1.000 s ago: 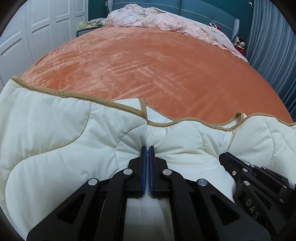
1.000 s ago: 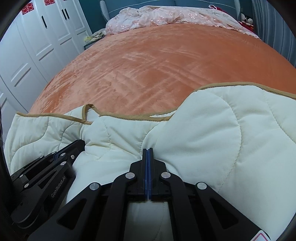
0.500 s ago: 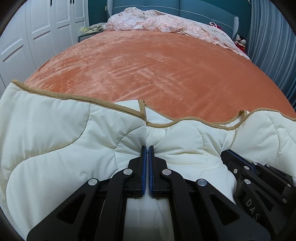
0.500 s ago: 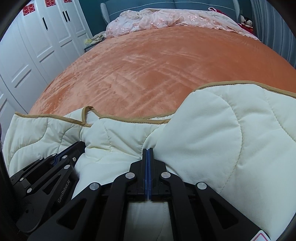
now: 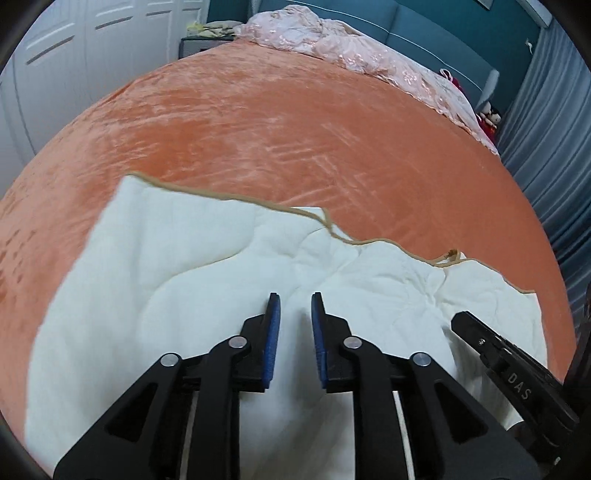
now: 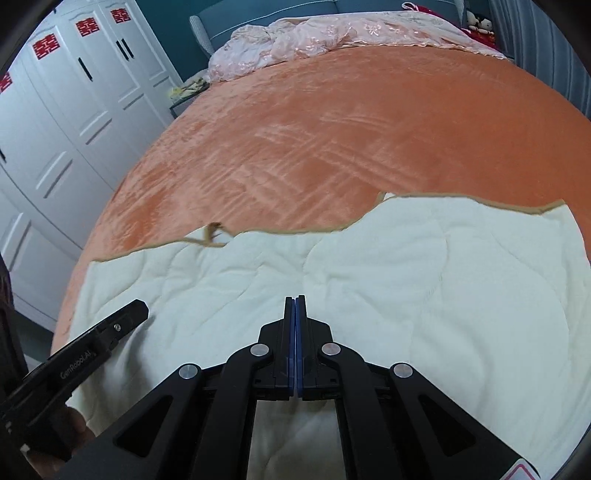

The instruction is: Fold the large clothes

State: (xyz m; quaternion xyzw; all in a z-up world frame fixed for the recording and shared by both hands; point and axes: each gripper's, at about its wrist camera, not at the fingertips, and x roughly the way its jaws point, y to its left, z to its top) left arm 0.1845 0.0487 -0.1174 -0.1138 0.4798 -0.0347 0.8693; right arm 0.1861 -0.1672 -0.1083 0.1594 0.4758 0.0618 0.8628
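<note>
A cream quilted garment with tan trim [image 5: 177, 273] lies spread flat on the near part of the orange bed [image 5: 295, 125]; it also shows in the right wrist view [image 6: 406, 273]. My left gripper [image 5: 295, 301] is open and empty, raised just above the garment. My right gripper [image 6: 295, 301] has its jaws pressed together above the cloth; no fabric shows between them. Each gripper shows at the edge of the other's view, the right one [image 5: 509, 369] to the right, the left one [image 6: 96, 343] to the left.
A crumpled pink quilt [image 6: 332, 37] lies at the head of the bed against a teal headboard [image 5: 424, 33]. White wardrobe doors [image 6: 55, 129] stand on the left, blue curtains [image 5: 554, 129] on the right. A bedside table [image 6: 181, 96] sits by the wardrobe.
Both grippers held bunched cloth before. Now the left one has opened and let go, both have lifted back, and the garment lies flatter and lower on the bed.
</note>
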